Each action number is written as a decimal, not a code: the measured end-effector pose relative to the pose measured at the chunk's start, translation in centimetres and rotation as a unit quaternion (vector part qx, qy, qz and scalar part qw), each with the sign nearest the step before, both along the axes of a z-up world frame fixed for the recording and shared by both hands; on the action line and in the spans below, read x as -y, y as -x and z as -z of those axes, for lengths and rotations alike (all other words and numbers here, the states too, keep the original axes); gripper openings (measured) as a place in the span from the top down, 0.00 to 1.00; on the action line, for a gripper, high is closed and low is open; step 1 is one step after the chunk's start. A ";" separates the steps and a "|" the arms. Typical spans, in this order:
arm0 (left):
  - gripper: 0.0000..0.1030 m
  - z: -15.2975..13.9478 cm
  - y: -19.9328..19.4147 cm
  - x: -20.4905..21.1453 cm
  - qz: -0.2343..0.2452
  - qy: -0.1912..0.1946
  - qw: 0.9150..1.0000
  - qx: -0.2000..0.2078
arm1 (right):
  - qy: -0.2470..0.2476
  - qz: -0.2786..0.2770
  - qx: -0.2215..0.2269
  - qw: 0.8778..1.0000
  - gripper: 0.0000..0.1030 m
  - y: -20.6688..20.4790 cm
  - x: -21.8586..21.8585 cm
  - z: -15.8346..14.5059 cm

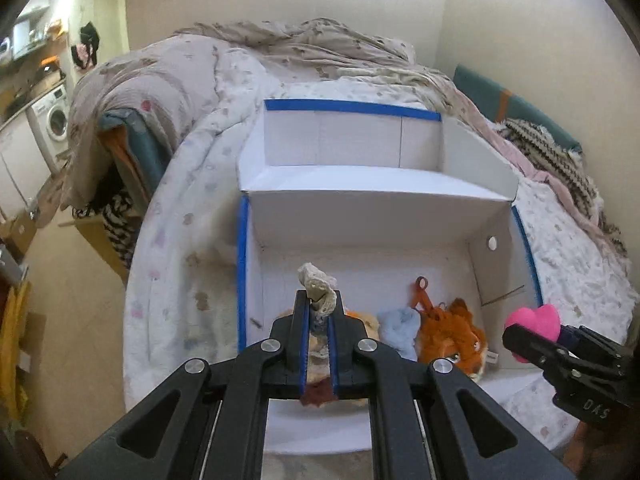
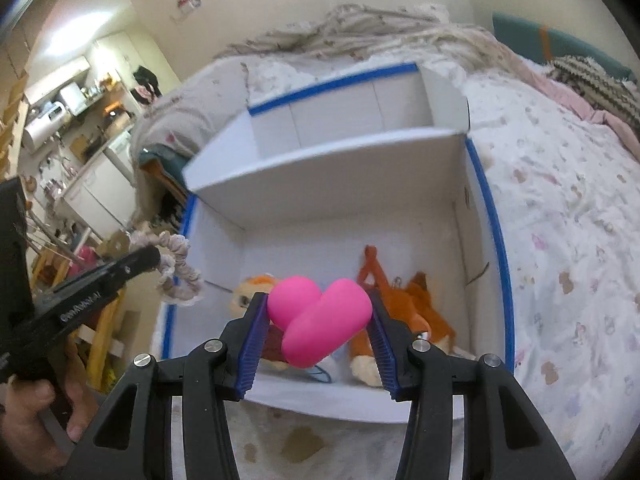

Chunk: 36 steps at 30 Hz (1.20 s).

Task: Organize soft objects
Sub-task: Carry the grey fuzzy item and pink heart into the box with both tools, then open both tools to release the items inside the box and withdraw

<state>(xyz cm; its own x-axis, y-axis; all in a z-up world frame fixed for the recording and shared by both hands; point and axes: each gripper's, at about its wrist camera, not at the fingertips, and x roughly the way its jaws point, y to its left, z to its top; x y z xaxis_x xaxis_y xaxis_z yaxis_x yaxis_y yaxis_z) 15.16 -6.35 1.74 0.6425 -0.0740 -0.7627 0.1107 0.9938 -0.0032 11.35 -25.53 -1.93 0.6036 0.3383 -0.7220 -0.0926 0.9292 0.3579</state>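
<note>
Both claws were loaded: the left gripper (image 1: pixel 319 308) pinched a cream crocheted scrunchie (image 1: pixel 318 280), and the right gripper (image 2: pixel 318 320) clamped a pink heart cushion (image 2: pixel 318 314). Each hovered over the near compartment of the white box (image 1: pixel 372 204) on the bed (image 2: pixel 560 200), above an orange fox plush (image 1: pixel 450 334) and, probably, a blue cloth (image 1: pixel 398 326). Depositing seemed underway; next, lower and release.

I see a washing machine (image 1: pixel 54 120) off to the far left, a rumpled patterned duvet (image 1: pixel 208 92) over the bed, a striped knit blanket (image 1: pixel 556 156) at right, and a teal cushion (image 1: pixel 516 108) against the wall
</note>
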 end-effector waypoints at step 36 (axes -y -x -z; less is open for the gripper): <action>0.73 7.7 -2.6 4.1 -0.009 -0.102 0.994 -0.042 | -0.012 0.024 -0.019 0.999 0.46 -2.5 2.4 6.1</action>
